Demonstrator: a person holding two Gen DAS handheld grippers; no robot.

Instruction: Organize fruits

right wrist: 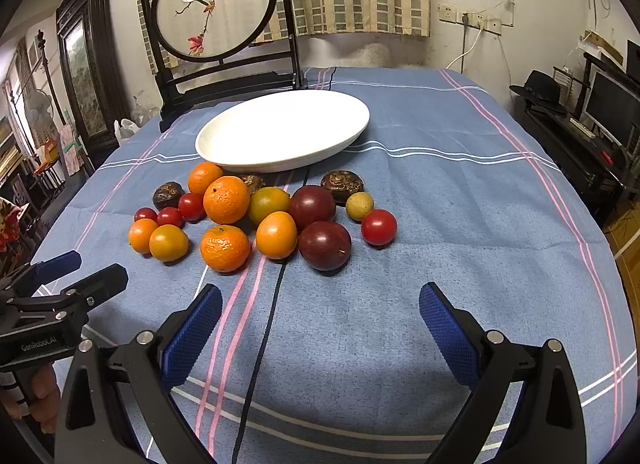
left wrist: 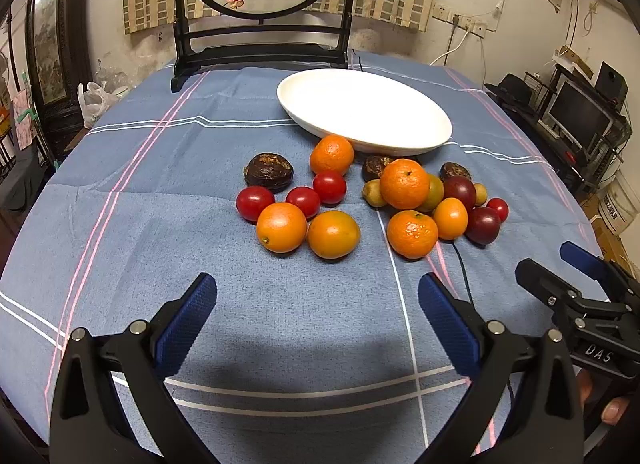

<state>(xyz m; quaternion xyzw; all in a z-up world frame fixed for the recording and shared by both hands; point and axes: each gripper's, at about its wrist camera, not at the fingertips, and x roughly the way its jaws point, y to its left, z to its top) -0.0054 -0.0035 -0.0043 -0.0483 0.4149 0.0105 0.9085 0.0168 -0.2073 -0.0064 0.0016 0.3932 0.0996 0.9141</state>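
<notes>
On the desk, from the left wrist, the left hand-held gripper gapes wide, empty; fruits huddle before the white dish; from the right wrist, the right hand-held gripper likewise; tomatoes probably soft, slippery; pinch mid-girth.

Open cloth up front, fruit packed ahead of the plate.
Bare table lies between both tools and the fruit pile, so the near approach is free. Fruits touch each other, tight gaps. The white plate sits just behind, empty inside; a framed screen blocks the far edge.
</notes>
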